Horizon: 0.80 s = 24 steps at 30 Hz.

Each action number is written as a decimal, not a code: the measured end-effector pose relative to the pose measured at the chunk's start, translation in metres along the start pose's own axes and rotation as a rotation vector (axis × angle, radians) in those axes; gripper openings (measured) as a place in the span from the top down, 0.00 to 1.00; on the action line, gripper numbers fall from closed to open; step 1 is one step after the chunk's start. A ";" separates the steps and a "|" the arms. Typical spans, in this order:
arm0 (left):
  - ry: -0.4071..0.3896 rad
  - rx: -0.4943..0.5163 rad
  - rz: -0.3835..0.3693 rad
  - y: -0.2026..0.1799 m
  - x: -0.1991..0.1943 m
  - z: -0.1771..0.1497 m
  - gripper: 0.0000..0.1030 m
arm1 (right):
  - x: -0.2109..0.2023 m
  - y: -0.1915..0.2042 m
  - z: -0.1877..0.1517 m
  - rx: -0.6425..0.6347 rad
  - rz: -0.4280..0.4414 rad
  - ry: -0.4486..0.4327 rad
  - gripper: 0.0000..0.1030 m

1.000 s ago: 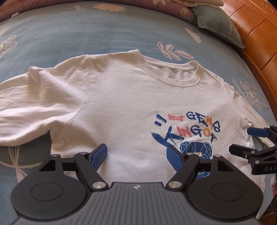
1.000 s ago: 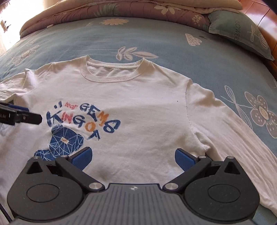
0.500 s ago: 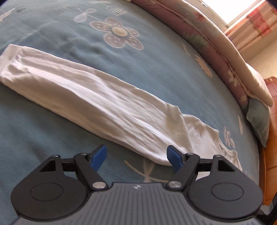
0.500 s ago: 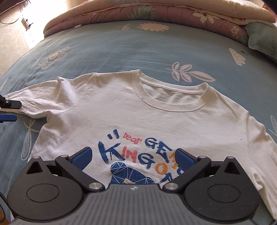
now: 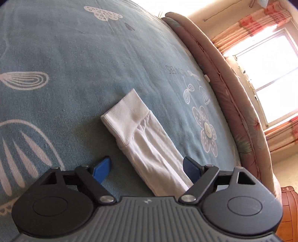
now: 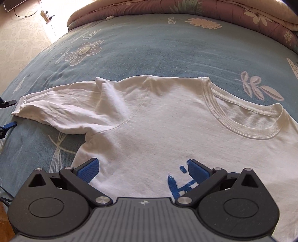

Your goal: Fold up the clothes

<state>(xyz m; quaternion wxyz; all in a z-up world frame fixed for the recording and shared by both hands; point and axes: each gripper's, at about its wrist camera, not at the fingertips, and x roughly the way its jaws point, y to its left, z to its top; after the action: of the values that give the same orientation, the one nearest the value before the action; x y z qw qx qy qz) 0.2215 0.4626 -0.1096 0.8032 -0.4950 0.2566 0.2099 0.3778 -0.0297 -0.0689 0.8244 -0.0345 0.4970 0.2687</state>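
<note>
A white long-sleeved shirt (image 6: 167, 130) with a blue print lies flat, front up, on the blue bedspread. Its left sleeve (image 6: 61, 109) stretches out to the left. In the left wrist view the sleeve (image 5: 149, 149) runs between the fingers, and its ribbed cuff (image 5: 126, 115) lies just ahead of them. My left gripper (image 5: 147, 167) is open, straddling the sleeve; its fingertips also show in the right wrist view (image 6: 7, 113) at the cuff. My right gripper (image 6: 142, 167) is open and empty, low over the shirt's chest.
The blue flowered bedspread (image 6: 149, 46) covers the bed. A folded brownish quilt (image 6: 204, 9) lies along the far edge, also in the left wrist view (image 5: 223, 83). A window with curtains (image 5: 270, 65) is beyond. Wooden furniture (image 5: 286, 214) stands at right.
My left gripper has swept left from the shirt's chest along the sleeve to its cuff. My right gripper has shifted left across the shirt toward the left shoulder. Both stayed open.
</note>
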 end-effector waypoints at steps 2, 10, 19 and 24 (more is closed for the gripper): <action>-0.027 0.011 -0.029 0.004 0.005 0.005 0.17 | 0.004 0.012 0.004 -0.017 0.021 0.001 0.00; -0.039 0.106 0.107 -0.010 0.008 0.017 0.89 | 0.004 0.052 0.020 -0.105 0.089 -0.009 0.00; 0.032 0.189 0.201 -0.017 0.005 0.034 0.82 | 0.023 0.124 0.042 -0.324 0.276 -0.037 0.00; 0.010 0.319 0.358 -0.021 -0.022 0.036 0.74 | 0.076 0.165 0.049 -0.304 0.281 -0.010 0.00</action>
<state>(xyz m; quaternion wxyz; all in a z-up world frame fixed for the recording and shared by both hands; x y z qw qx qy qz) 0.2242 0.4846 -0.0672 0.8198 -0.3095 0.3741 0.3035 0.3656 0.1580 -0.0729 0.7666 -0.0877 0.4462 0.4533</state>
